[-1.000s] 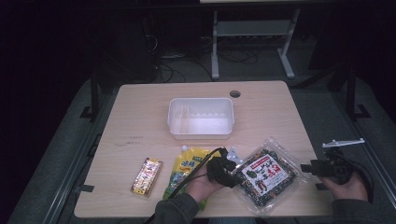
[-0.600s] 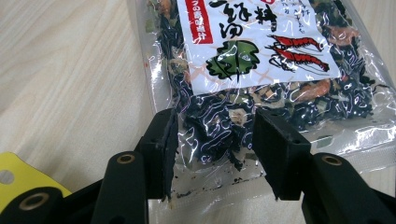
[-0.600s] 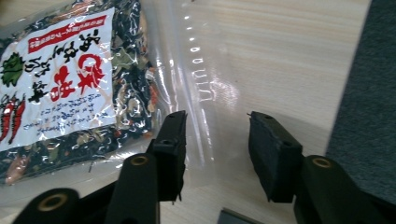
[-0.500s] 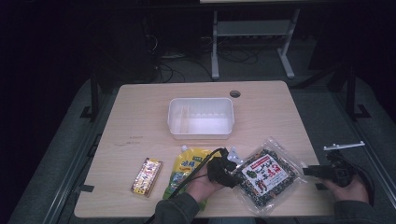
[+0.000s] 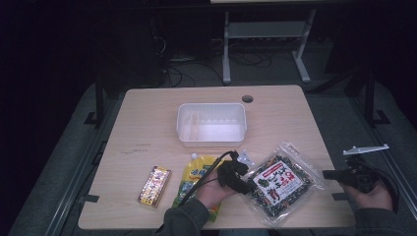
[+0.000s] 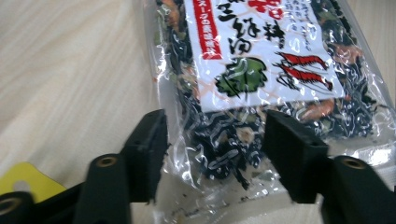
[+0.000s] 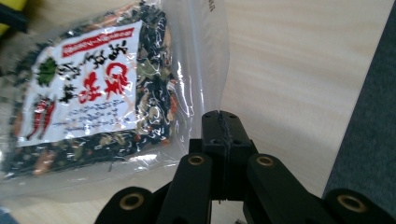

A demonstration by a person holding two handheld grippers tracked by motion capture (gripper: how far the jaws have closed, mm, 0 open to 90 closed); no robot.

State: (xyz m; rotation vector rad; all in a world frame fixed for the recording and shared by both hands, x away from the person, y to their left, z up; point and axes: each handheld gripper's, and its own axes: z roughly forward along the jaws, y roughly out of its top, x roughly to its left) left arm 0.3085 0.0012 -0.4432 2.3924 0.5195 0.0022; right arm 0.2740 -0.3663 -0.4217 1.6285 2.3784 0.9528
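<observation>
right now the clear bag of dried seaweed mix (image 5: 281,183) lies flat on the desk (image 5: 147,128), near the front edge on the person's right side, its white label with red writing facing up. the left tool (image 5: 244,183) lies low at the bag's left end. in the left gripper view (image 6: 214,154) its two black jaws stand apart on either side of the bag's near corner, with the crinkled film and dark flakes between them; the jaws have just been opening and the pads do not press on the film. the left hand (image 5: 212,192) rests over a yellow pouch (image 5: 195,173), which lies just left of the bag.

the right tool (image 5: 330,174) is held off the right edge of the desk, apart from the bag, its tip pointing toward it. in the right gripper view (image 7: 223,126) its jaws have just been closing and now meet with nothing between them, the bag's clear edge just beyond the tip.

a white plastic tub (image 5: 212,124) sits at mid-desk behind the bag, and a small yellow snack bar (image 5: 154,185) lies further left, apart from the pouch.
</observation>
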